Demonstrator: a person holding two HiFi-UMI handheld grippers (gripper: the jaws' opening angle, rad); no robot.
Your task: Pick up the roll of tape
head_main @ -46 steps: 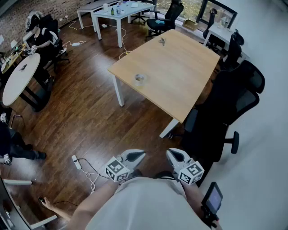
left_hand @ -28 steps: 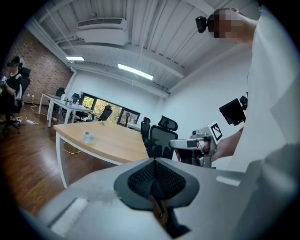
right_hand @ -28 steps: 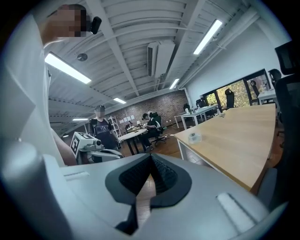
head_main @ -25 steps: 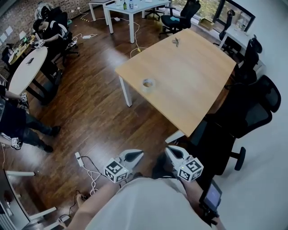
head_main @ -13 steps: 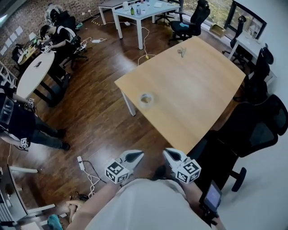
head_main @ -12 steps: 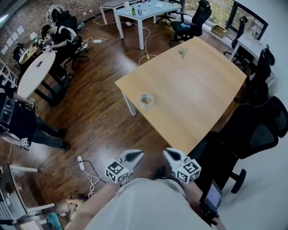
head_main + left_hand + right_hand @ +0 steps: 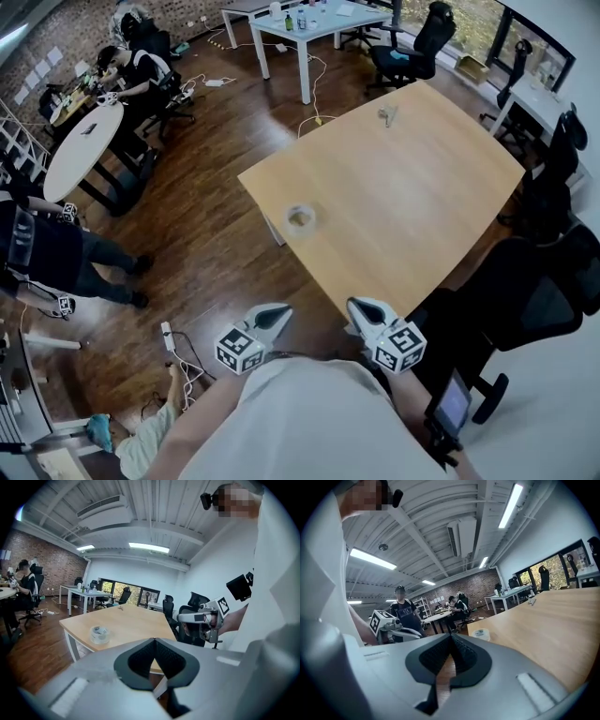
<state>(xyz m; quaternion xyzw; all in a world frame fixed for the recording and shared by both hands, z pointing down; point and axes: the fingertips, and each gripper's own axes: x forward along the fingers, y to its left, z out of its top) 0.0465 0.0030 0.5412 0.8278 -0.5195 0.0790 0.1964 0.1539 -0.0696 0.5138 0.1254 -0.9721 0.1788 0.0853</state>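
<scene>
Head view: tape roll (image 7: 300, 217), seemingly flat, on table (image 7: 422, 187).

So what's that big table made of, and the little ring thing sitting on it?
The table top looks like light wood or a wood-look laminate: pale tan, smooth and matte, with faint grain. Its legs look like white painted metal. The tape seems to be a clear or whitish plastic roll with a slight shine, but it is too small to be sure.

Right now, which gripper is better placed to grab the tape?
Left, probably, narrowly: the tape sits near the table's left edge, closer to the left gripper than the right gripper. Both are shut, empty.
</scene>
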